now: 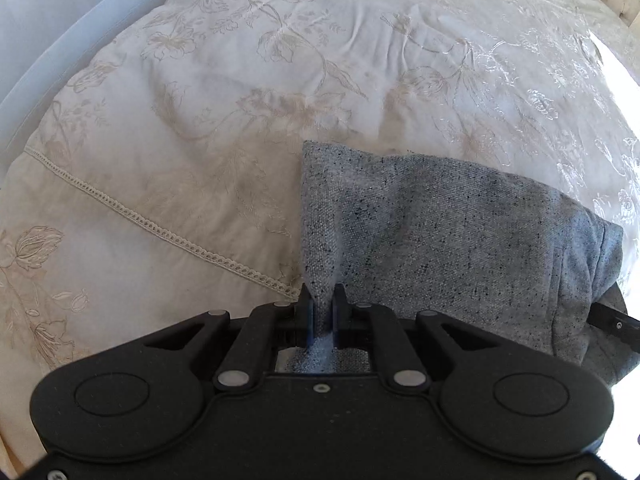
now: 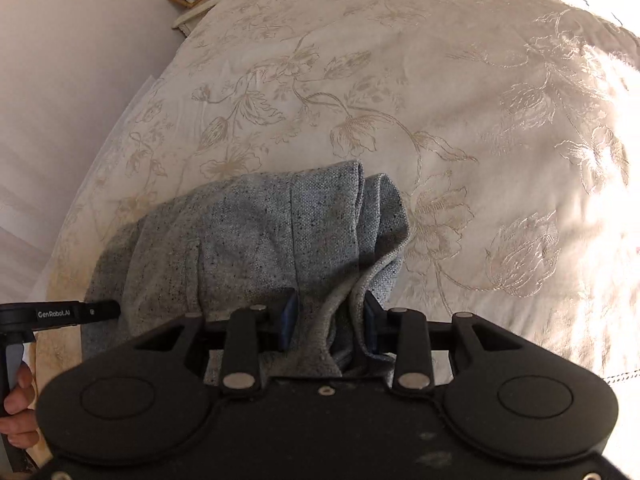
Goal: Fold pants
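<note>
Your left gripper (image 1: 322,304) has its fingers nearly closed, pinching a thin fold of the pants (image 1: 440,232). Your right gripper (image 2: 331,320) stands wider, clamping a thick bunch. The pants, grey-blue flecked weave, lie folded in layers on the floral bedspread (image 2: 440,100).

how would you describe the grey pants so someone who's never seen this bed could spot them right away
Start with the big bed under its cream floral-embroidered bedspread. Near its edge, both grippers, left gripper and right gripper, hold one bundle of cloth: the pants, folded over in layers. They are the only grey thing there, a coarse dark-flecked weave against the pale, shiny cover.
</note>
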A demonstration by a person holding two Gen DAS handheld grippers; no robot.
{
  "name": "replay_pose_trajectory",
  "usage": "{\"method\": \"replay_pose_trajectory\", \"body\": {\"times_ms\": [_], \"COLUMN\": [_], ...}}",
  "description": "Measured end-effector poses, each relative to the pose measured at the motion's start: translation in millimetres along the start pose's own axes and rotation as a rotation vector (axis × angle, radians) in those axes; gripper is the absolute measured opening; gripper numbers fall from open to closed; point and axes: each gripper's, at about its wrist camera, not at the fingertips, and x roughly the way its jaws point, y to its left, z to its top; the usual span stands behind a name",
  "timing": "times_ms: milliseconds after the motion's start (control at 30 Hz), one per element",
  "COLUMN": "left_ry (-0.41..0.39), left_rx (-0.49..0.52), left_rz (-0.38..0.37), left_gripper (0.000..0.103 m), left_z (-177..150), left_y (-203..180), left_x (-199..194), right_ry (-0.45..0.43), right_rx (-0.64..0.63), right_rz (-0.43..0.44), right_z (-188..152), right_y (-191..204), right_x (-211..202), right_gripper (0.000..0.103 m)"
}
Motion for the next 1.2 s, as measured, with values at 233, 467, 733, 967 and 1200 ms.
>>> {"method": "replay_pose_trajectory", "body": {"times_ms": [233,467,733,967,1200], "left_ry": [0.032,0.007,-0.032,-0.122,-0.147], "left_rx": [0.022,0.068,0.035,-0.002,0.015], "left_rz": [0.041,0.087,0.141,0.167,0.177], "left_gripper": [0.036,0.037,0.036,0.036,0.036], "left_z": [0.6,0.7,-2.2,-23.8,-66.5], "left_y": [1.1,4.4,8.0,13.6,-2.2], "left_x": [3.6,-5.6,-26.3,-69.2,-107.5], "right_ry": [-0.019,-0.054,-0.088,-0.156,-0.221], "right_rx": [-0.027,-0.054,-0.137,-0.144,-0.168], "right_rz": [-0.153,-0.229,-0.3,-0.26,-0.156], "right_z": [-15.9,-23.5,-26.2,-33.4,-56.3], "right_y": [2.0,5.0,23.1,28.3,42.0], "right_x": [-10.9,-30.0,-45.6,-84.0,-123.9], "right_gripper": [0.036,0.036,0.036,0.036,0.036]}}
